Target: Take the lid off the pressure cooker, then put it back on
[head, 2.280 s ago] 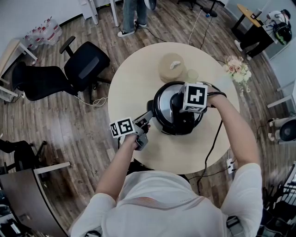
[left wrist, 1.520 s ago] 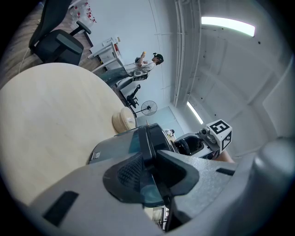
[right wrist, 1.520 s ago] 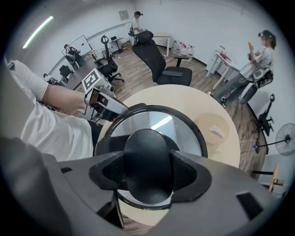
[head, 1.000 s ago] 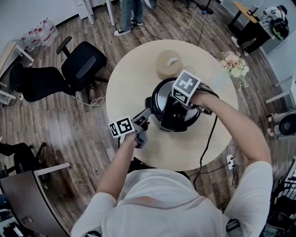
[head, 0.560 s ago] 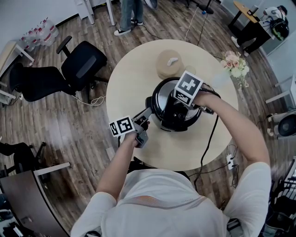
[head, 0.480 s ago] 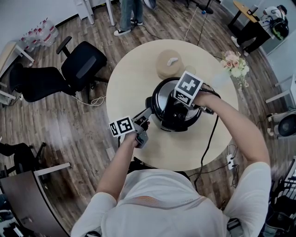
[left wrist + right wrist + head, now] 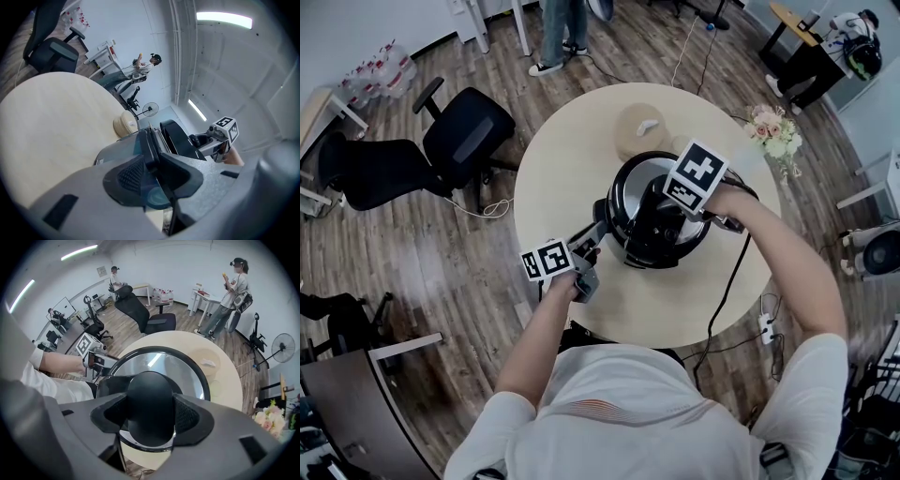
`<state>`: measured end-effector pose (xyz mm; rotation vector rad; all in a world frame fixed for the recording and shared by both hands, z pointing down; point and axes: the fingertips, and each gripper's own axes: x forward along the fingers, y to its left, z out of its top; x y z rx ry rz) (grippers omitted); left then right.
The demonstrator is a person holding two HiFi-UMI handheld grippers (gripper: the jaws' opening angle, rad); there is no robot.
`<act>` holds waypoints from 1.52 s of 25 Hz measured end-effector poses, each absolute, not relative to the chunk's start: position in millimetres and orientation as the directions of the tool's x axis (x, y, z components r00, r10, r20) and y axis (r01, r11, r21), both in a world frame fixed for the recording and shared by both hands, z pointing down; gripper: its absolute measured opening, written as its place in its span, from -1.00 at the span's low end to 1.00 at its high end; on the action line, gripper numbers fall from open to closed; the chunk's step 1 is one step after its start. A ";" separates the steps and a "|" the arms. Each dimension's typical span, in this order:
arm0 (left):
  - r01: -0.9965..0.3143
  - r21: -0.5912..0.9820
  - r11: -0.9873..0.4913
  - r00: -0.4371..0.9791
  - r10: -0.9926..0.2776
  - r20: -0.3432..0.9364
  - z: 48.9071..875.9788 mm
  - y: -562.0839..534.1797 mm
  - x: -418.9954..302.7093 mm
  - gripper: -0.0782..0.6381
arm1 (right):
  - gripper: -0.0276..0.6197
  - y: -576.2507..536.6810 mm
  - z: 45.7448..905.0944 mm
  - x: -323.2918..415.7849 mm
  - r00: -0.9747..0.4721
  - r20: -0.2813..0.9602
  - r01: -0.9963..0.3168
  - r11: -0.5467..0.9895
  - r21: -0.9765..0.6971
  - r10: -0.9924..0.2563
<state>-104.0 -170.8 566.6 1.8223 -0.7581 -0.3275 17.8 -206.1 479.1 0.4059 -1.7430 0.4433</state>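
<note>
The black and steel pressure cooker [image 7: 619,225] stands mid-table with its lid [image 7: 630,192] on top. My right gripper [image 7: 670,220] points steeply down and is shut on the lid's black knob [image 7: 150,399], a pad pressing each side. In the right gripper view the mirrored lid [image 7: 183,371] fills the frame under that gripper [image 7: 150,413]. My left gripper [image 7: 598,236] reaches in level from the left and holds the cooker's side handle [image 7: 151,140]. The jaws of this gripper [image 7: 152,164] have just been opening a little, with the handle still between the pads.
The round beige table [image 7: 572,150] also carries a tan lidded container [image 7: 639,129] behind the cooker and flowers [image 7: 773,131] at the right edge. A black cable [image 7: 727,291] runs off the right side. A black office chair [image 7: 464,141] stands left; a person [image 7: 558,28] stands beyond.
The right gripper's marker cube has shifted slightly to the right over the lid. The left gripper has stayed at the side handle.
</note>
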 end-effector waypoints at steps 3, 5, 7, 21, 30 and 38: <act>-0.390 0.887 -0.248 0.756 -0.637 0.154 562.6 -169.2 -105.0 -0.47 | -0.04 -205.4 470.4 21.7 -0.232 0.971 -0.503 0.861 -0.072 -0.054; -0.428 0.862 -0.271 0.746 -0.645 0.167 558.8 -167.9 -108.1 -0.38 | -0.04 -205.9 461.9 24.3 -0.257 0.963 -0.514 0.855 -0.069 -0.077; -0.499 0.815 -0.293 0.715 -0.672 0.196 555.4 -166.7 -116.2 -0.30 | -0.04 -205.4 453.3 26.1 -0.279 0.955 -0.521 0.852 -0.062 -0.101; -0.812 0.316 -0.491 0.557 -0.814 0.165 439.0 -160.4 -130.0 -0.28 | -0.04 -195.5 387.9 41.4 -0.394 0.861 -0.565 0.824 0.050 -0.322; -0.818 0.141 -0.558 0.571 -0.817 0.079 365.5 -148.2 -97.7 -0.29 | -0.04 -170.5 360.4 84.3 -0.395 0.824 -0.618 0.781 0.089 -0.407; -0.753 0.070 -0.655 0.657 -0.754 0.012 332.4 -143.0 -48.1 -0.58 | -0.04 -146.5 362.5 149.5 -0.337 0.814 -0.727 0.681 0.095 -0.473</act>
